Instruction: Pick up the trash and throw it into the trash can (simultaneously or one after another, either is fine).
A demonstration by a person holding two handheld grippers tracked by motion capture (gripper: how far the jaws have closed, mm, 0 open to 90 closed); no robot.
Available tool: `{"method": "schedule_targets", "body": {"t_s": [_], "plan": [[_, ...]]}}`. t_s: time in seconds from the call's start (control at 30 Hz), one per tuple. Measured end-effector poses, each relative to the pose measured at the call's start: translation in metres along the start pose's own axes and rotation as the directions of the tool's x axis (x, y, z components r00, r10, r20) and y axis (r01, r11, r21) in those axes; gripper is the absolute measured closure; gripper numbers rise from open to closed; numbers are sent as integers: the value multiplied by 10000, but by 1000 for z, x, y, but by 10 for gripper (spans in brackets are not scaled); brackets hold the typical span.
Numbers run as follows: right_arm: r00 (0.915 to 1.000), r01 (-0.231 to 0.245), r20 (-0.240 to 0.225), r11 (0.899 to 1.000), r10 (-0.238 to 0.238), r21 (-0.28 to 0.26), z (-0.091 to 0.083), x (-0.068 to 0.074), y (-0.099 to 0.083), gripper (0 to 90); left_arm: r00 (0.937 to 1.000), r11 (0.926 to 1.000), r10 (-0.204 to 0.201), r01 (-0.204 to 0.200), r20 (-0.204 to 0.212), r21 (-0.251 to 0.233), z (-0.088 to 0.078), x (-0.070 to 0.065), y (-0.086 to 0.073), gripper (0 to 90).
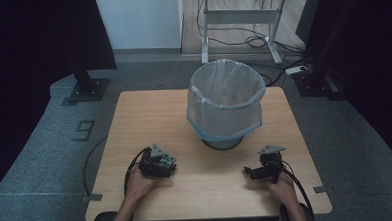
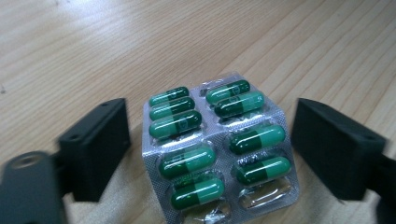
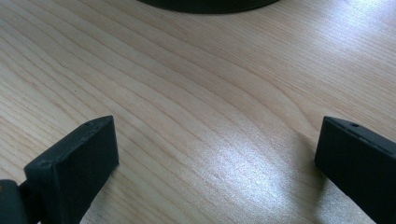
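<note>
A silver blister pack (image 2: 219, 149) of green capsules lies flat on the wooden table (image 1: 149, 117), with a couple of its near pockets empty. My left gripper (image 2: 210, 112) stands around it, one black jaw on each side, and a narrow gap shows between each pad and the foil edge. In the high view the left gripper (image 1: 159, 164) is at the front left of the table, with the pack (image 1: 169, 159) at its tip. My right gripper (image 1: 261, 170) rests at the front right. Its jaws (image 3: 218, 126) are wide apart over bare wood.
A round bin (image 1: 226, 101) lined with a clear bag stands at the middle back of the table; its dark base (image 3: 205, 4) is just ahead of the right gripper. A desk frame and cables are on the floor beyond.
</note>
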State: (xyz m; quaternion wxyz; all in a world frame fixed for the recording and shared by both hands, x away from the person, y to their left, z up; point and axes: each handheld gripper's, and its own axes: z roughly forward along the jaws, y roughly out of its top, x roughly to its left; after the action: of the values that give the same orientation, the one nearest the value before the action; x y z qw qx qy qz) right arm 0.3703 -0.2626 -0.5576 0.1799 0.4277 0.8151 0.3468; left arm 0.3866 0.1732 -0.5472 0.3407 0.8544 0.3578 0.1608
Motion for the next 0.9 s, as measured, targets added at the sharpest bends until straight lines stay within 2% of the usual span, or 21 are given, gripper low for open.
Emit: {"method": "schedule_targets", "body": {"t_s": [0.07, 0.13, 0.2, 0.43, 0.47, 0.5, 0.53, 0.67, 0.77, 0.9], "plan": [[10000, -1, -1, 10000, 1, 1, 0, 0, 0, 0, 9995, 9997, -261, 262, 196, -28, -1, 3, -1, 191], [10000, 2, -2, 10000, -2, 0, 0, 0, 0, 0, 9994, 9994, -328, 330, 148, -133, -3, 5, -2, 292], [10000, -5, 0, 10000, 5, 1, 0, 0, 0, 0, 9991, 9991, -393, 395, 150, -164, -4, 6, -3, 336], [10000, 1, -1, 10000, -1, 1, 0, 0, 0, 0, 9987, 9987, -489, 491, 146, -117, -4, 7, -2, 341], [10000, -3, 0, 10000, 3, 1, 0, 0, 0, 0, 9971, 9974, -702, 706, 284, -149, -4, 10, -2, 341], [10000, -4, -2, 10000, 4, 2, 0, 0, 0, 0, 9971, 9974, -702, 706, 284, -149, -4, 10, -2, 341], [10000, -4, -1, 10000, 4, 2, 0, 0, 0, 0, 9948, 9954, -937, 944, 390, -166, -5, 13, -2, 341], [10000, 1, -4, 10000, -1, 1, 0, 0, 0, 0, 9926, 9934, -1119, 1130, 477, -199, -9, 17, -2, 342], [10000, -5, -1, 10000, 5, 2, 0, 0, 0, 0, 9929, 9936, -1088, 1100, 473, -238, -12, 17, 0, 342], [10000, -4, 0, 10000, 4, 2, 0, 0, 0, 0, 9964, 9968, -738, 750, 413, -286, -20, 17, 9, 342]]}}
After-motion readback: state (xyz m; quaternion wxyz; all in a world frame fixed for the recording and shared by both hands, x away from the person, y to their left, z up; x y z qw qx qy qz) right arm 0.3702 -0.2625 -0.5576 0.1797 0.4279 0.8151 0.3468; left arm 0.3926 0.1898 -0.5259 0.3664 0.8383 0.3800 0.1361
